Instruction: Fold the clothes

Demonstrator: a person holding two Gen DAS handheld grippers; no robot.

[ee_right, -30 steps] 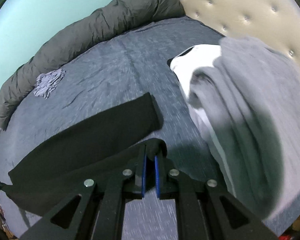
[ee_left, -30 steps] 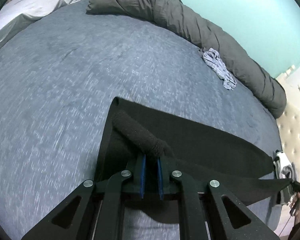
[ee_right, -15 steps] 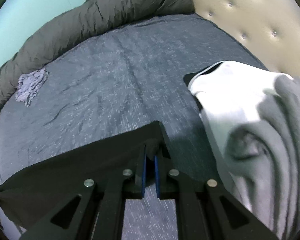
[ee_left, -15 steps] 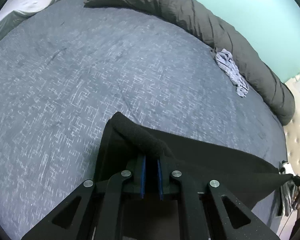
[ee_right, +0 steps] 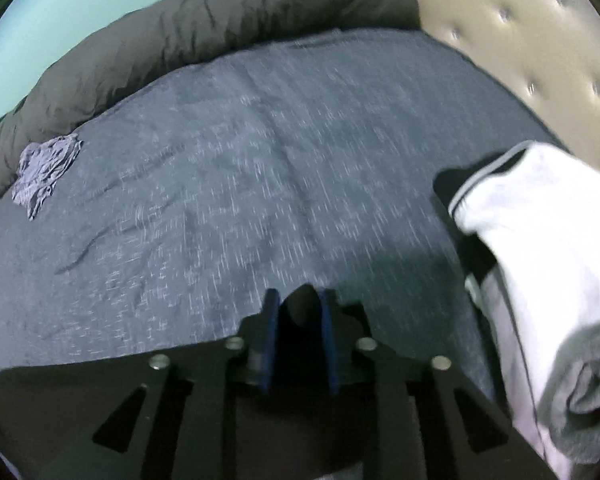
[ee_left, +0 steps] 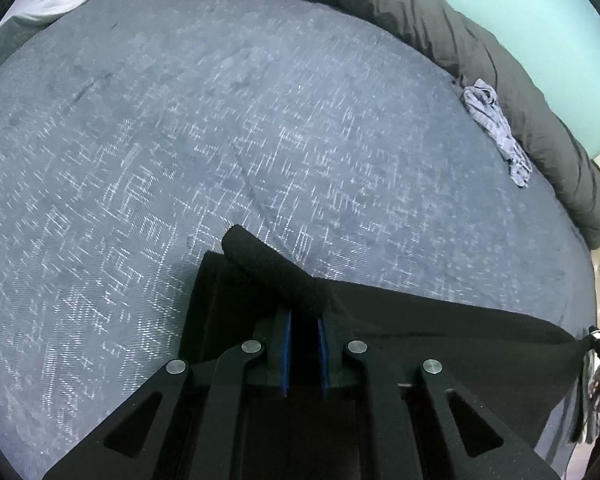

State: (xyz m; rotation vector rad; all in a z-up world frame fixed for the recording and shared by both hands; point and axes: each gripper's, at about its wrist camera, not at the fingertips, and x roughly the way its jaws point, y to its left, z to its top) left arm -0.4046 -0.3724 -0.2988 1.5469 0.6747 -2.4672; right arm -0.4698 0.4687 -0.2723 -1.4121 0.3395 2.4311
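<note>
A black garment (ee_left: 420, 320) stretches low over the blue-grey bed sheet (ee_left: 220, 140), pulled taut between my two grippers. My left gripper (ee_left: 304, 316) has a rolled edge of the garment between its blue pads; its jaws are opening slightly, with the pads still against the cloth. In the right wrist view the garment (ee_right: 100, 384) runs off to the lower left. My right gripper (ee_right: 300, 300) has its jaws opening, and a corner of the black cloth sits loosely between the parted pads. The right gripper also shows at the far right of the left wrist view.
A rolled dark grey duvet (ee_left: 440, 24) lines the far edge of the bed. A small crumpled blue-grey cloth (ee_right: 44, 168) lies beside it. White and grey clothes (ee_right: 540, 260) are piled at the right, by the tufted beige headboard (ee_right: 520, 40).
Both grippers have sunk toward the sheet and moved forward, carrying the black garment down with them. The right gripper's jaws have parted; the left ones have widened only a little.
</note>
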